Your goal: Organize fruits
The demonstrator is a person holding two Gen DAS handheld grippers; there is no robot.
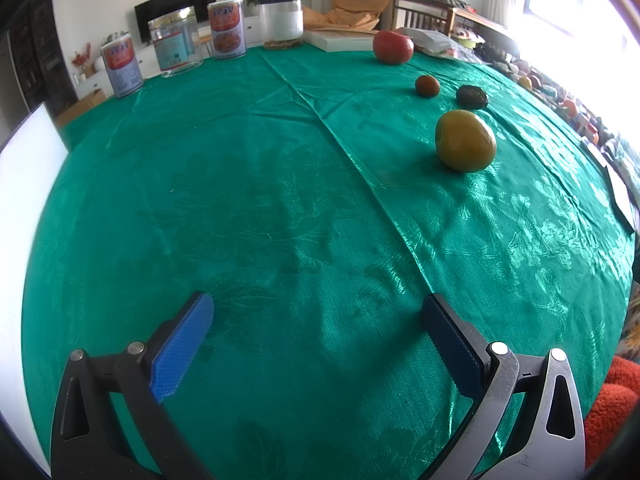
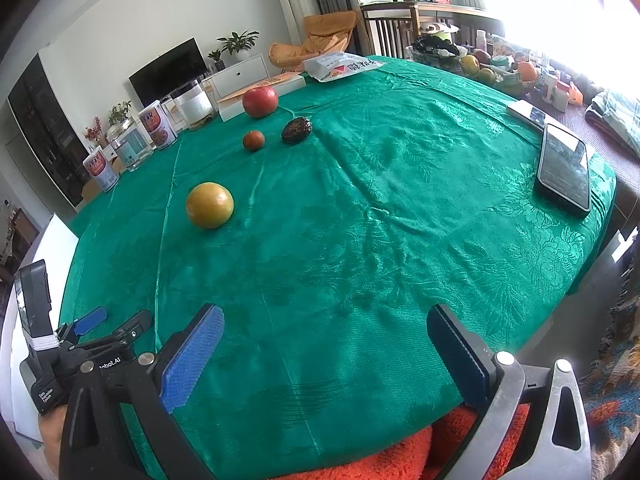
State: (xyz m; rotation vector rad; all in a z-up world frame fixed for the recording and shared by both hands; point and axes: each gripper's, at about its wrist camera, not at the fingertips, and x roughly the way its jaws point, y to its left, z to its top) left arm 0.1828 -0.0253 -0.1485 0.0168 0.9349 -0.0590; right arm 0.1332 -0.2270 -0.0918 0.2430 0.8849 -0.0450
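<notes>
I hold both tongs, left (image 1: 316, 336) and right (image 2: 324, 344), wide and empty over the counter's (image 1: 280, 208) near edge. Orange (image 1: 465, 141), tangerine (image 1: 427, 86), avocado (image 1: 472, 97) and apple (image 1: 393, 47) lie apart toward the far edge, jars (image 1: 176, 42) behind, phone (image 2: 564, 168) at the right edge.

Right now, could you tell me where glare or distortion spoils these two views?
Left wrist view: the window is blown out white at upper right, sheen streaks the green tablecloth, and fisheye bows the table edge. Right wrist view: the same overexposure at upper right, the phone reflects light, yet the fruits stay sharp.
</notes>
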